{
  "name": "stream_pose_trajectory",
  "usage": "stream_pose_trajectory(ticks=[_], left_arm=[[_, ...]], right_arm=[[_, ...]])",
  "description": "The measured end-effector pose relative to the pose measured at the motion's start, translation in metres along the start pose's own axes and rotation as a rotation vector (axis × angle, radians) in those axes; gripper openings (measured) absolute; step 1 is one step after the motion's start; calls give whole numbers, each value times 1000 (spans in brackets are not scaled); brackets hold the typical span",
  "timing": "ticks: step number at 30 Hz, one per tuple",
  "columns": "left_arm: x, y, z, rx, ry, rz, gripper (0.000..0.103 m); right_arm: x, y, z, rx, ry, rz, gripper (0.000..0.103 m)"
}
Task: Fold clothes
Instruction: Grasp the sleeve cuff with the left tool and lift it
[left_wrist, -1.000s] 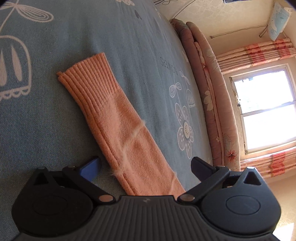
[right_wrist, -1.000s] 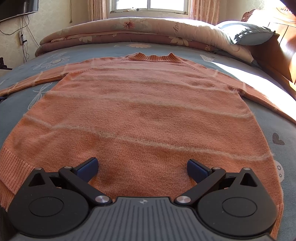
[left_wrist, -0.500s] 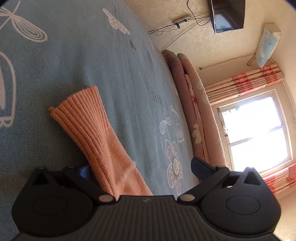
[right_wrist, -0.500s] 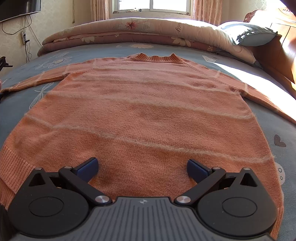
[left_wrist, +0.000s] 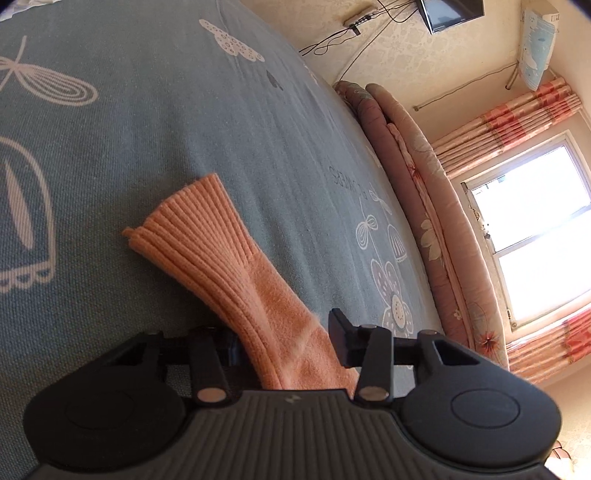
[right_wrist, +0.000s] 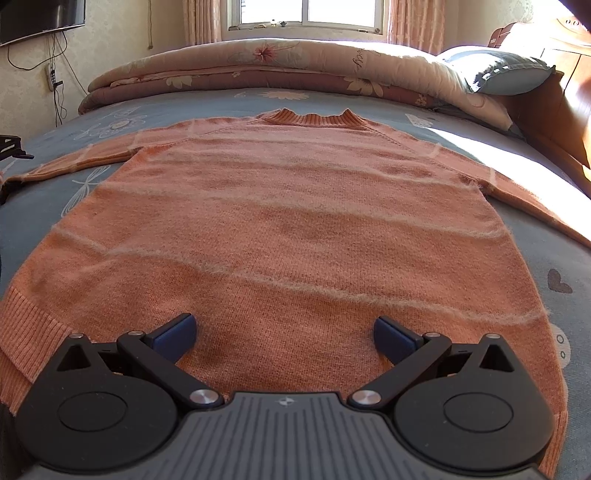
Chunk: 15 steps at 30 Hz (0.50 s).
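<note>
An orange knitted sweater (right_wrist: 280, 221) with pale stripes lies flat on the blue bedspread (right_wrist: 546, 258), collar toward the window and sleeves spread out. In the left wrist view its left sleeve (left_wrist: 207, 243), with a ribbed cuff, runs between the fingers of my left gripper (left_wrist: 286, 339). The jaws are closing on the sleeve just behind the cuff, and the cloth bunches between the pads. The left pad is hidden behind the sleeve. My right gripper (right_wrist: 284, 332) hovers open over the sweater's lower body, nothing between its fingers.
A rolled floral quilt (right_wrist: 295, 62) lies along the bed's far side under the window (right_wrist: 306, 14). A grey pillow (right_wrist: 498, 70) and a wooden headboard (right_wrist: 554, 103) are at the right. A wall TV (right_wrist: 37, 18) with cables hangs at the left.
My left gripper moved forward along the sleeve toward the cuff, and its jaws went from wide open to closed in on the sleeve. The right gripper stayed where it was, open.
</note>
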<state>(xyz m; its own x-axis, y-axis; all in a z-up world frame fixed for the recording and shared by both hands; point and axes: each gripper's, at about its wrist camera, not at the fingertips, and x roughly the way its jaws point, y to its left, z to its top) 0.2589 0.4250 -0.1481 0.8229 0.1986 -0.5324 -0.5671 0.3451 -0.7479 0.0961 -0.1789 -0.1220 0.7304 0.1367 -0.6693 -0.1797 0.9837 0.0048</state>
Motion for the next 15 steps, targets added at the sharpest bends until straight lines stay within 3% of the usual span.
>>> stream_pose_trajectory(ticks=[2,6,10,15], left_arm=[[0,3,-1,3,-2,39,11],[-1,-2,2,30,19,80,9],[-3,-29,2,143,40,175,5],[-19,-61,-4,239,20,161,5]], right_arm=[[0,0,0,-3,-1,2,103],[-2,-1,-3,-10,-7,10,103],[-4,-3,-5,-14,-13,15,103],[-12,-6,-5,-21,-53,19,103]])
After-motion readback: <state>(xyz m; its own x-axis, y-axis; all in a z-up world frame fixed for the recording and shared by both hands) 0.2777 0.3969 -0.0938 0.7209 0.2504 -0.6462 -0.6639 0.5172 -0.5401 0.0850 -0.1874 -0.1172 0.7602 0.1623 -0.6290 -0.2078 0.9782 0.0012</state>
